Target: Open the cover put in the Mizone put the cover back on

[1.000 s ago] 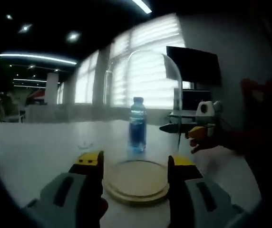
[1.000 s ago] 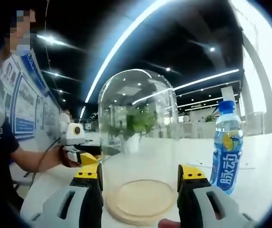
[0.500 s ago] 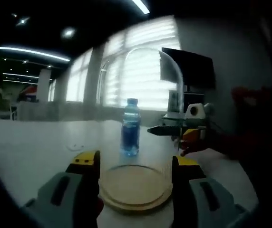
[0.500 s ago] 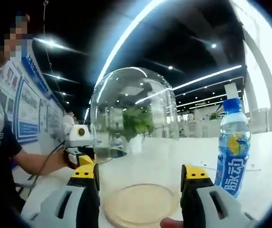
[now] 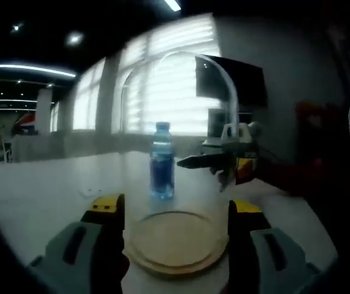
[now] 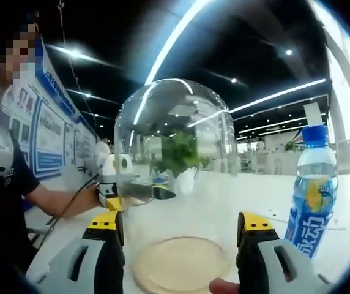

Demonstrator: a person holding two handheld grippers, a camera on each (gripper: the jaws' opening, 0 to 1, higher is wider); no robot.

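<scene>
While both tools, left tool (image 5: 175, 211) and right tool (image 6: 181, 223), stand wide open and empty astride it, glass cover (image 6: 172, 159) looks fragile, slippery: grip low walls gently.

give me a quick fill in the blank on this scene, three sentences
1. The clear glass dome stands on a round ____ base.
2. The bottle with the blue cap stands ____ the dome, on the white table.
3. The right tongs have their jaws ____, one on each side of the base.

Missing words: wooden; outside; open
</scene>
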